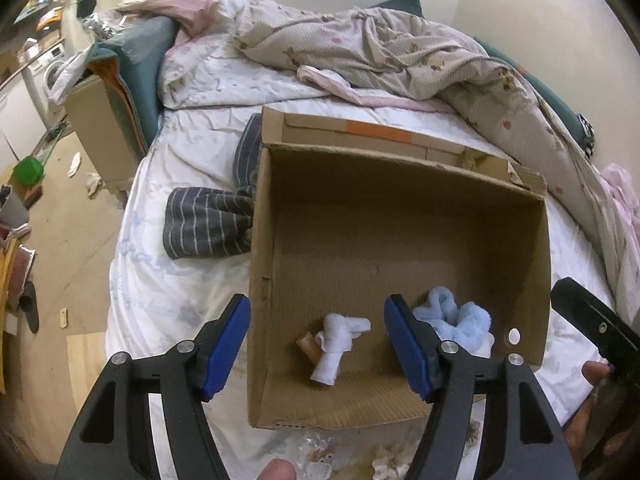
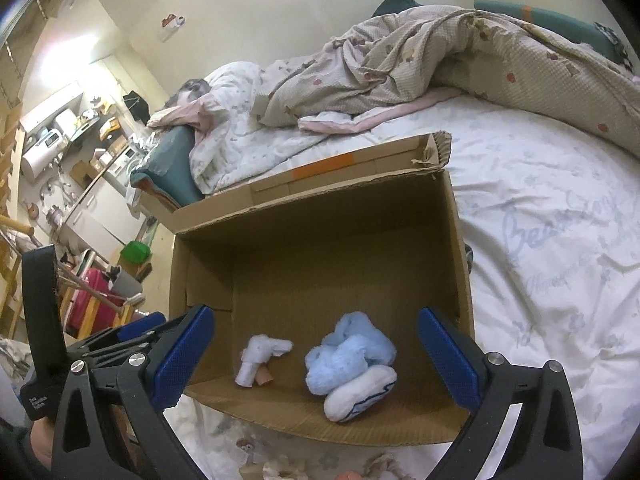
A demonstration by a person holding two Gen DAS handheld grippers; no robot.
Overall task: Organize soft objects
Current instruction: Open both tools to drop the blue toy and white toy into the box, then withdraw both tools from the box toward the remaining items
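An open cardboard box (image 1: 400, 216) (image 2: 320, 240) stands on the bed. Inside near its front lie a small white rolled sock bundle (image 1: 338, 340) (image 2: 260, 354) and a fluffy light-blue sock pair (image 1: 460, 320) (image 2: 348, 354) resting on a white sock (image 2: 360, 394). My left gripper (image 1: 318, 344) is open and empty above the box's front left. My right gripper (image 2: 316, 354) is open and empty above the box's front, straddling the blue socks. Grey striped socks (image 1: 208, 220) lie on the bed left of the box.
A crumpled beige quilt (image 1: 400, 52) (image 2: 440, 60) and pink-edged blanket lie behind the box. The white sheet (image 2: 560, 240) stretches right. More small soft items lie at the bed's near edge (image 1: 388, 460). Cluttered floor and shelves are left.
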